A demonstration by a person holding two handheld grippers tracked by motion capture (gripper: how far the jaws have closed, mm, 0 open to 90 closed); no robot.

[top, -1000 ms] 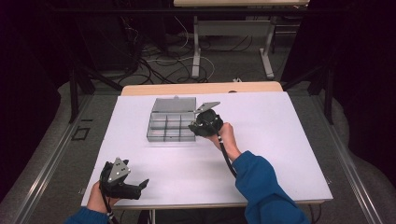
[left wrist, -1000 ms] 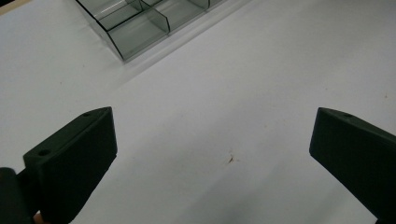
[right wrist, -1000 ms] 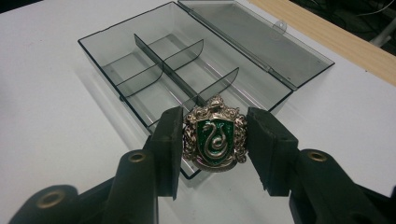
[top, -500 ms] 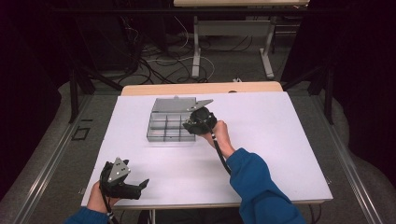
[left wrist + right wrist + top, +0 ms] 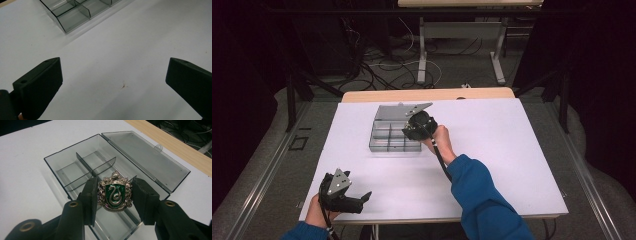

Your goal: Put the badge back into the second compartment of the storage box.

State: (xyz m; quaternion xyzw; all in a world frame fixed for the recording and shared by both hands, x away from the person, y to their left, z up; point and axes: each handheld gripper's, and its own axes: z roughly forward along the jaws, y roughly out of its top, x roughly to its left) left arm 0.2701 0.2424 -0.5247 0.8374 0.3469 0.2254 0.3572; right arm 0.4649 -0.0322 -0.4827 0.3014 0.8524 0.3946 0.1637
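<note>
badge (image 5: pixel 115 195) pinched over the open box (image 5: pixel 75 173)
right gripper (image 5: pixel 115 197) clamps it for dropping into a compartment; left gripper (image 5: pixel 113 82) rests near, jaws wide, empty.

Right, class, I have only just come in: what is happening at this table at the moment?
A person works at a white table with a tool in each hand. The right tool is shut on a silver crest badge with a green snake shield and holds it above an open clear compartment box, whose lid lies folded back. The compartments in sight look empty. The left tool is open, near the table's front edge, holding nothing.
</note>
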